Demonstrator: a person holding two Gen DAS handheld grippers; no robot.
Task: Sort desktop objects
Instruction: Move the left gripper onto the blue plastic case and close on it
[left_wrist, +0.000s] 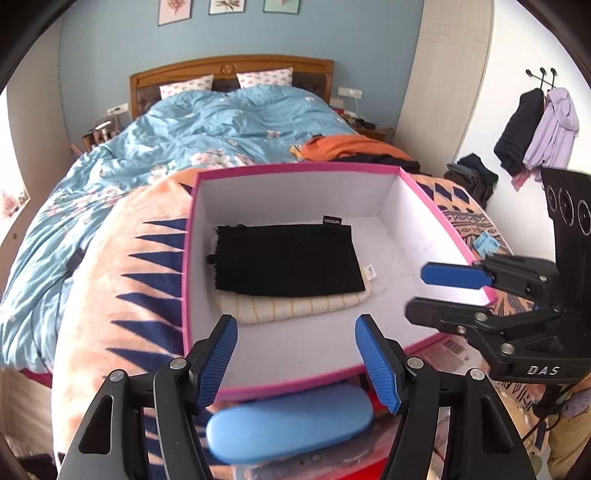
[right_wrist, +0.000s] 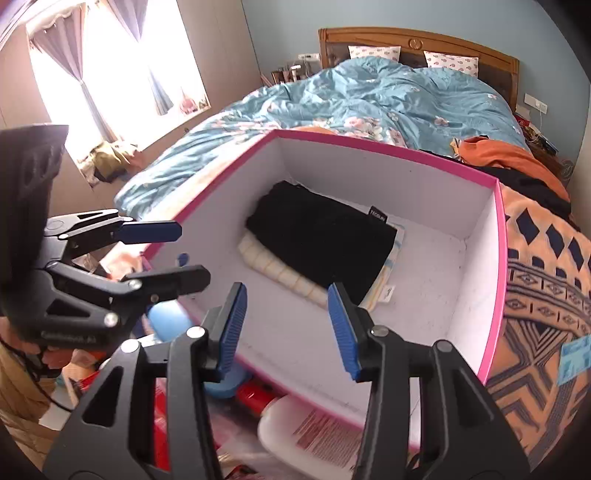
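Below, the blue case (left_wrist: 290, 421) lies under the left gripper (left_wrist: 295, 360), both grippers' jaws apart.

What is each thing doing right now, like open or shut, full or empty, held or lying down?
Pink-edged white cardboard box: open, no lid, partly filled.
Black cloth pouch: lying flat in the box, on the cream pad.
Cream quilted pad: flat on the box floor.
Light blue oval case: shut, lying outside the box.
Left gripper: open, empty.
Right gripper: open, empty.
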